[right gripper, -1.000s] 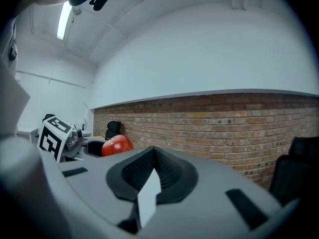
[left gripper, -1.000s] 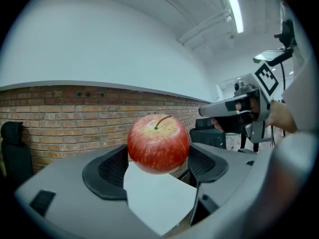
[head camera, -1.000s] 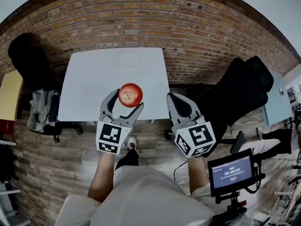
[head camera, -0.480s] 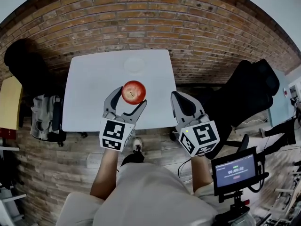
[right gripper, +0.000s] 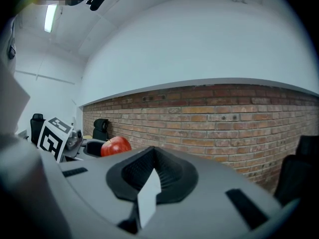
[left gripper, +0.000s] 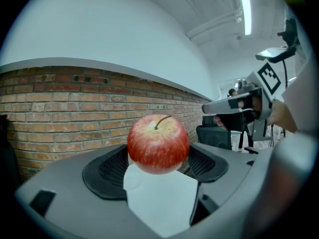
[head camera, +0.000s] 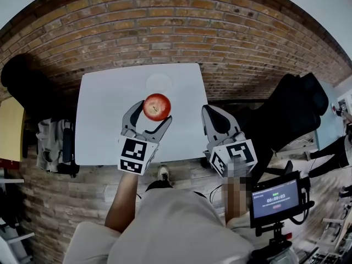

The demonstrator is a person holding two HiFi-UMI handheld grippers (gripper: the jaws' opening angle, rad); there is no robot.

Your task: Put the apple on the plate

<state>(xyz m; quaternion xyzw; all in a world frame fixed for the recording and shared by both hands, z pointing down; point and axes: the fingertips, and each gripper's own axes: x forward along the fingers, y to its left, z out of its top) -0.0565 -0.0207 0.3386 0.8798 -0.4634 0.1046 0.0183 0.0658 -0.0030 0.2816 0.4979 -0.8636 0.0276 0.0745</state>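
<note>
Brick wall backed a white table point(head camera: 104, 114), plate point(head camera: 159, 82) near its far edge. Short of it, the left gripper point(head camera: 152, 113) clamped the apple point(head camera: 157, 105) aloft for carrying; the right gripper point(head camera: 213, 114) hung closed, empty.

Timer digits 00:00:03 on small screen point(head camera: 275, 199) at lower right; smaller line beneath too small to read
</note>
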